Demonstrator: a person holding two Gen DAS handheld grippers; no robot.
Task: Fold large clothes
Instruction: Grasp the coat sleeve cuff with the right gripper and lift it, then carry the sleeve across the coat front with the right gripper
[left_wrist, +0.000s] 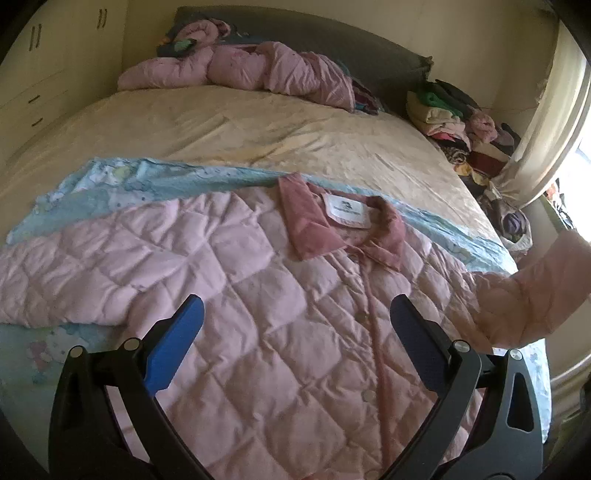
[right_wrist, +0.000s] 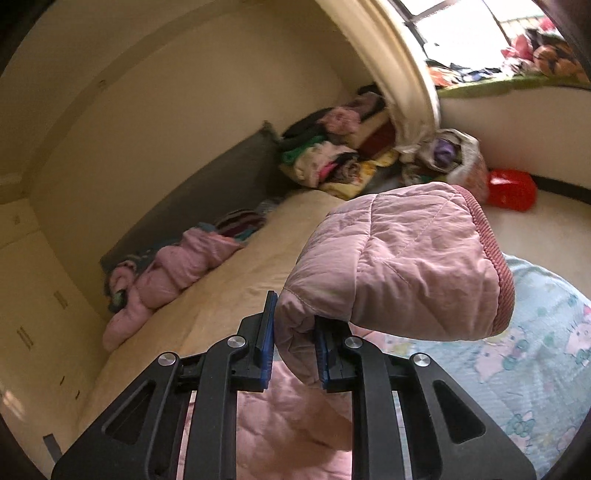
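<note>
One sleeve (right_wrist: 391, 266) of the pink quilted jacket (left_wrist: 258, 314) is lifted, pinched near its cuff by the right gripper (right_wrist: 293, 336); nothing looks folded yet. Buttoned and collar-far, the jacket lies flat on the blue printed sheet (left_wrist: 110, 181) at the near end of the bed (left_wrist: 258, 133). Above its front, the left gripper (left_wrist: 295, 314) hangs wide and empty. Only the right wrist view shows the pinch; only the left shows the whole front.
</note>
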